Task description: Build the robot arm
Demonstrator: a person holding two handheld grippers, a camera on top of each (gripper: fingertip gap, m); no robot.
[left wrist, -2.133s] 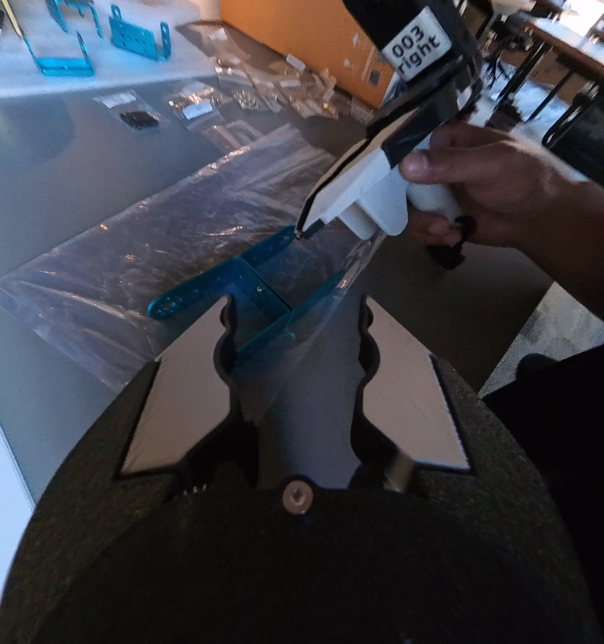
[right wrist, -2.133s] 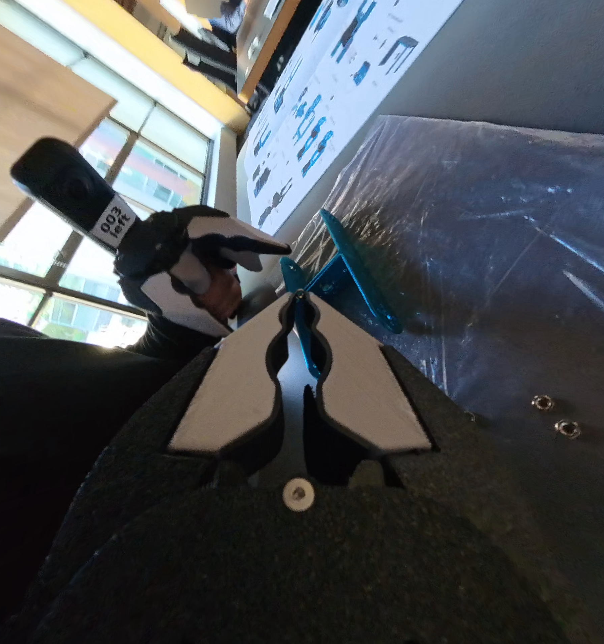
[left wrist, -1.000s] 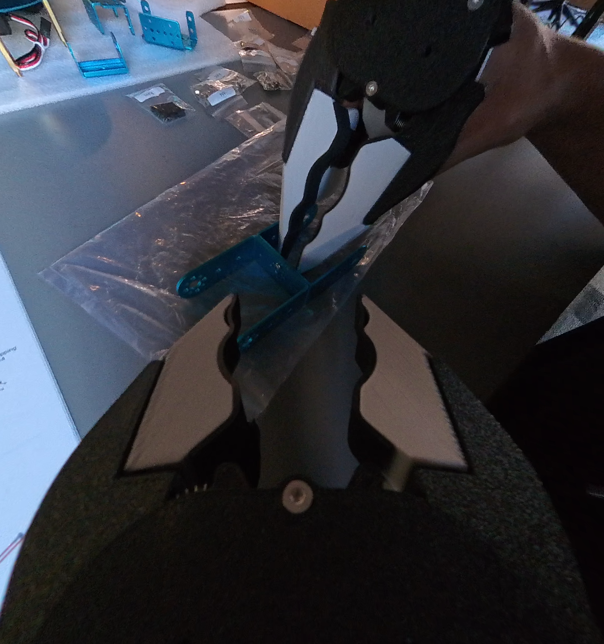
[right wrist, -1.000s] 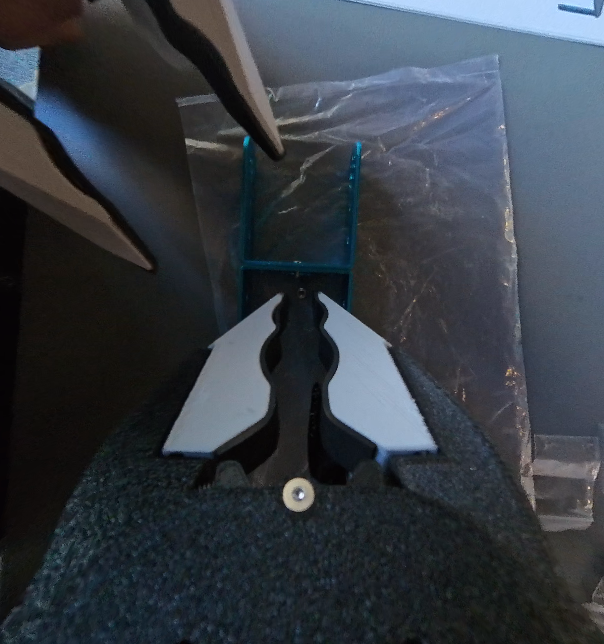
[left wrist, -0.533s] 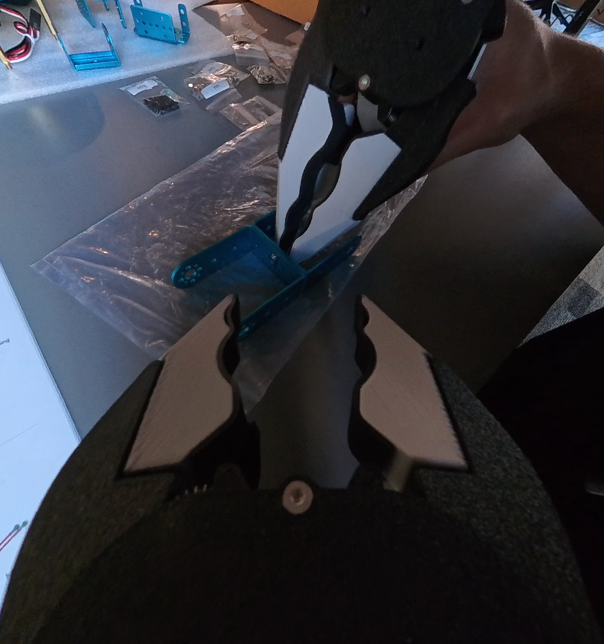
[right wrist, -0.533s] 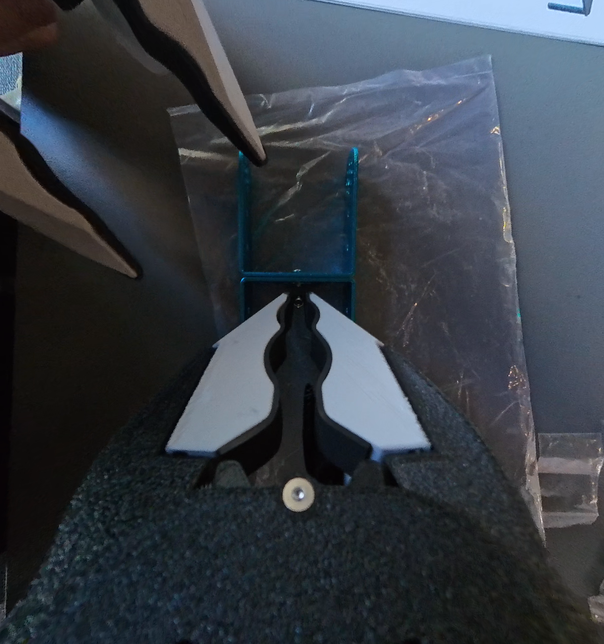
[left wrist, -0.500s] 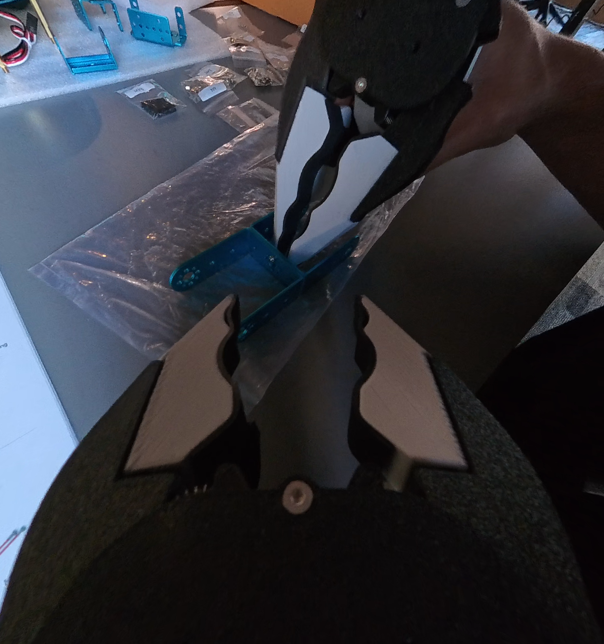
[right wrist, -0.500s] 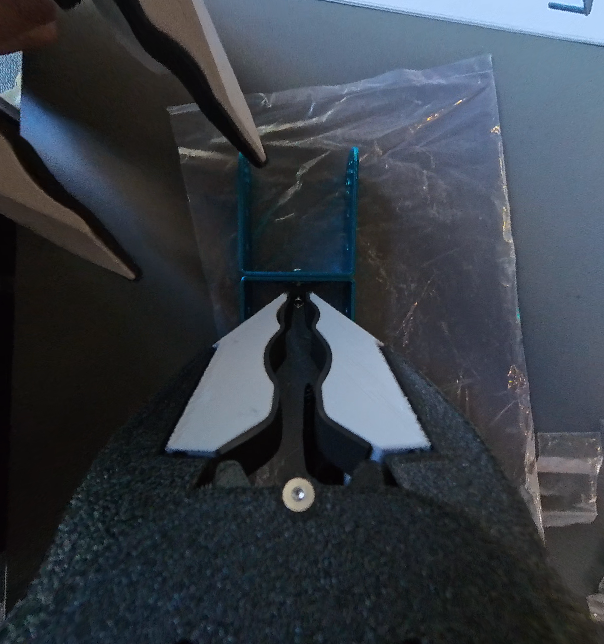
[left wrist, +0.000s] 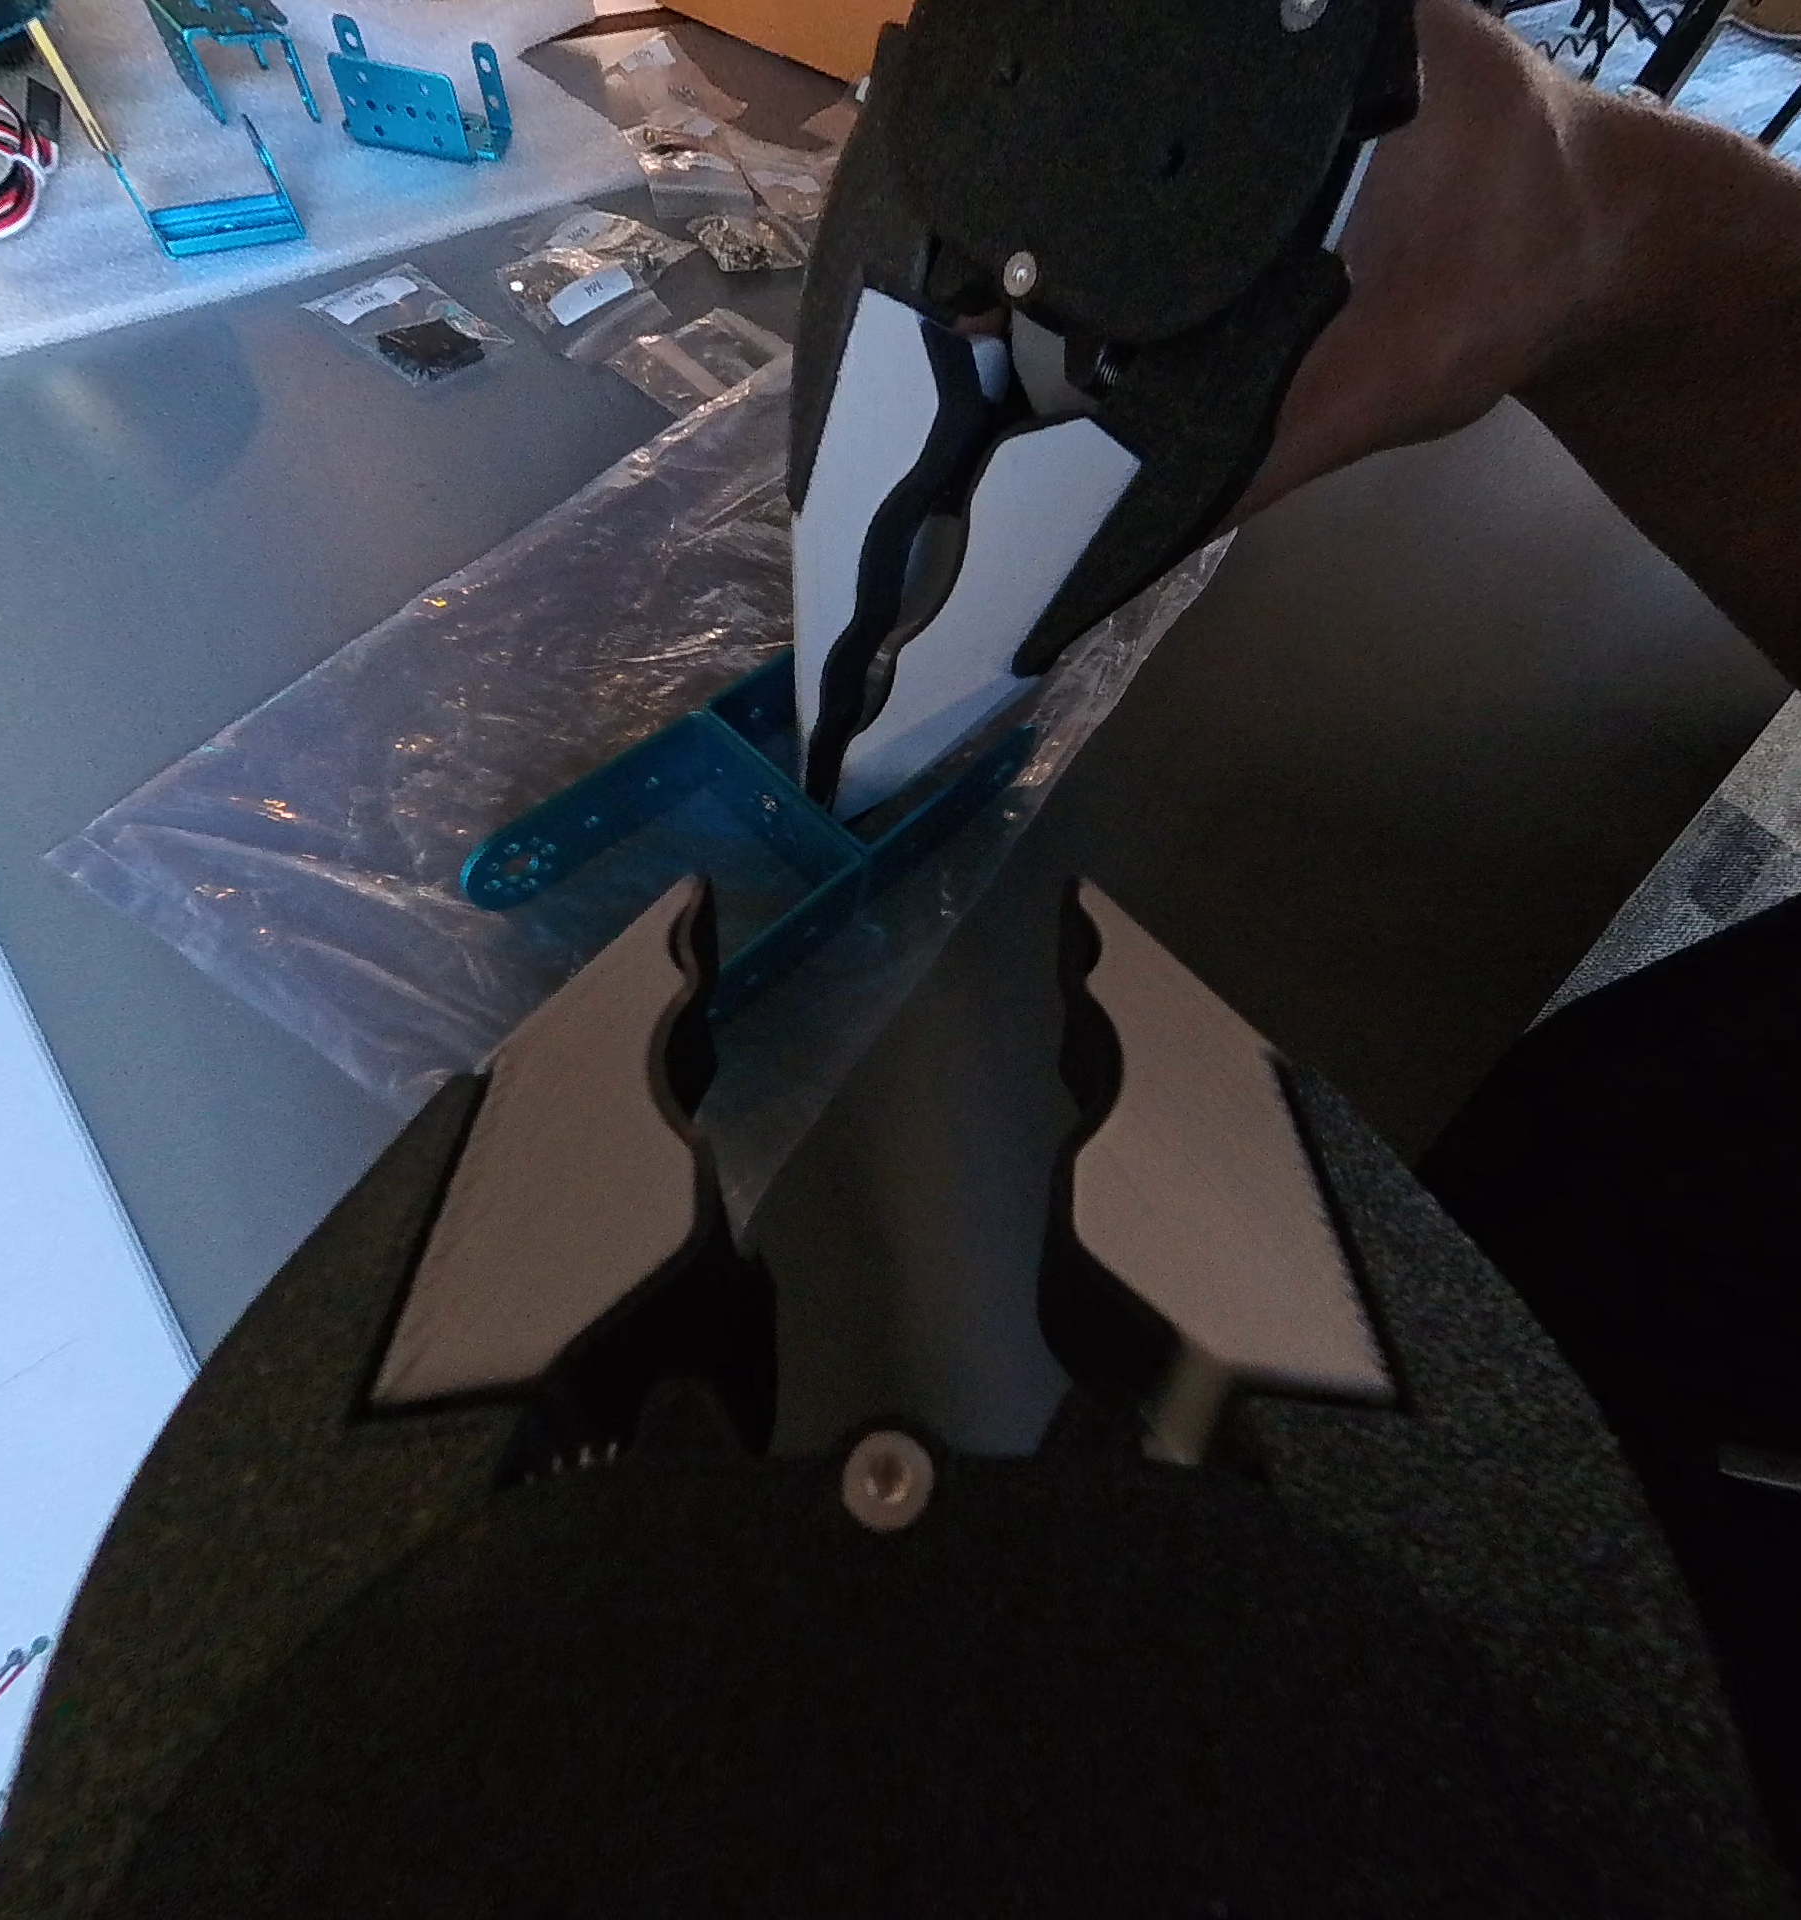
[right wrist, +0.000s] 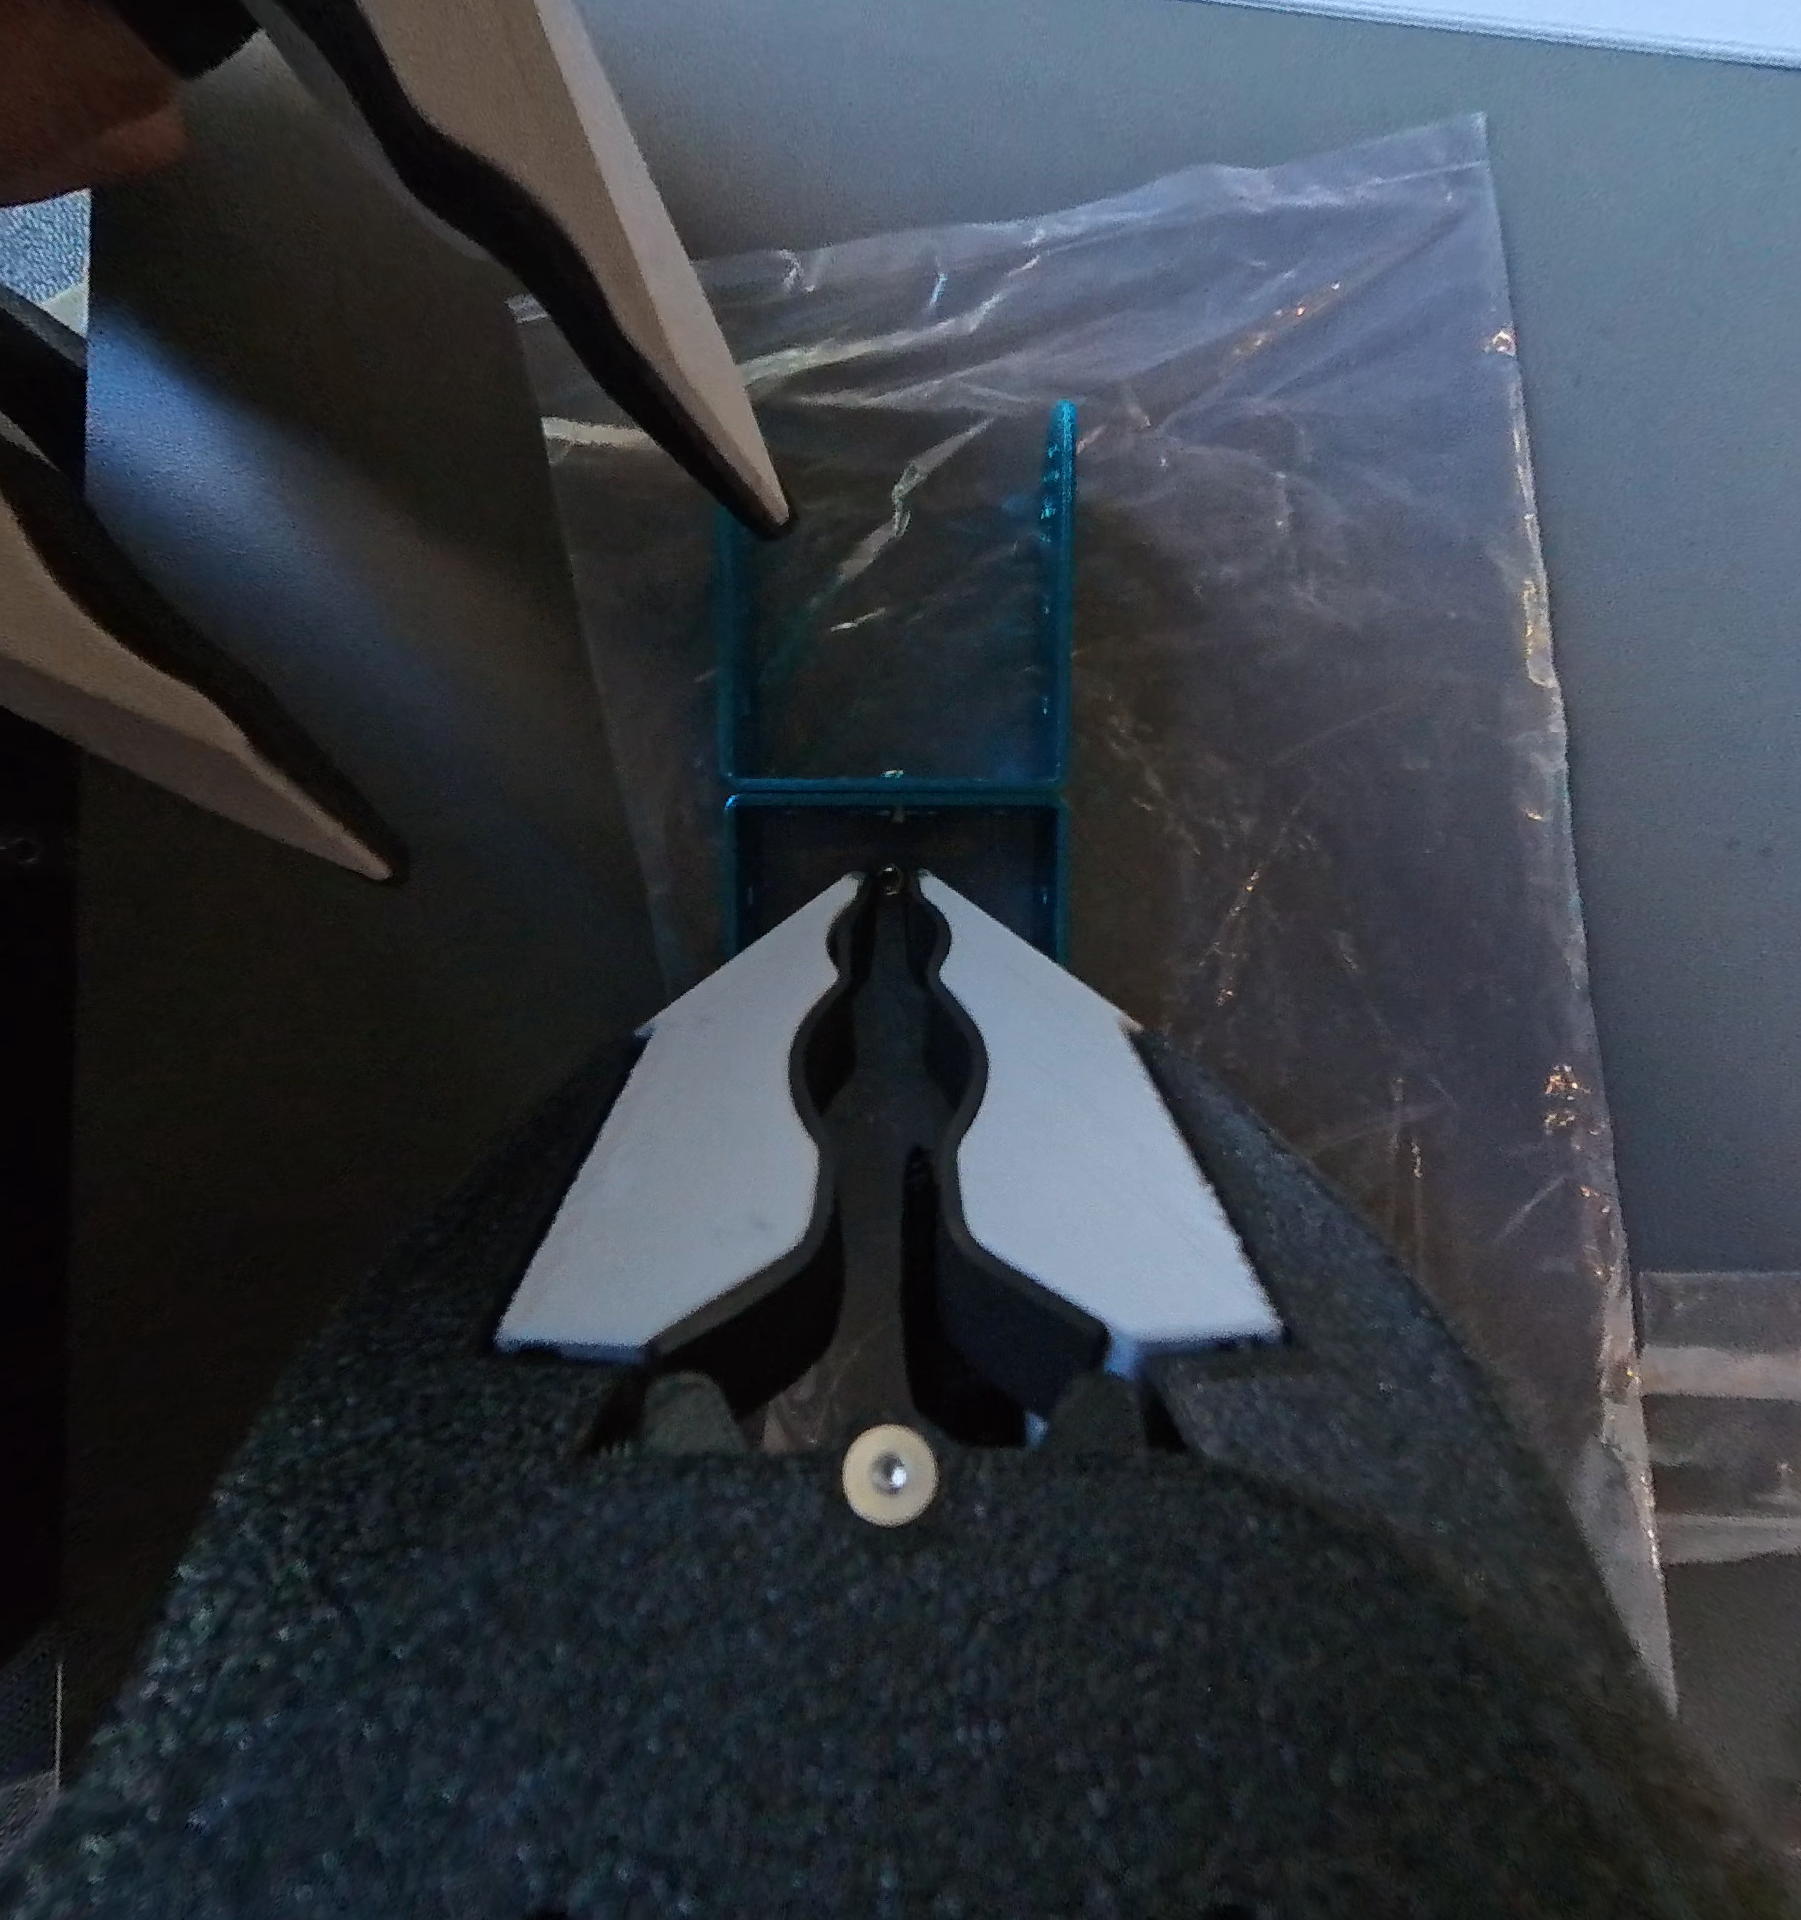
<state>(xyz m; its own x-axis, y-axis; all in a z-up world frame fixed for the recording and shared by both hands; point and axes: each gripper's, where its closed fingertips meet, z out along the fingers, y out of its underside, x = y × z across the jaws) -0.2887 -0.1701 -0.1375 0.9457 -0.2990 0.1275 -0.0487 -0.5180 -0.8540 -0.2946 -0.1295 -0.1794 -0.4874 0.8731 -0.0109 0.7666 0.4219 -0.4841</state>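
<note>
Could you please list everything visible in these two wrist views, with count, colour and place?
H-shaped bracket: one, teal, lying on the clear bag.
Clear plastic bag: one large, transparent, flat on the grey table.
Small parts bags: several, clear, farther back on the table.
Loose brackets: about three, blue, on the white sheet at the far edge.
Wires: one bundle, red, white and black, far left corner.
Printed page: one, white, left of the bag.
Right gripper: one, black and white, shut on the bracket's crossbar, held by a hand.
Left gripper: one, open, near the bracket's leg.
</note>
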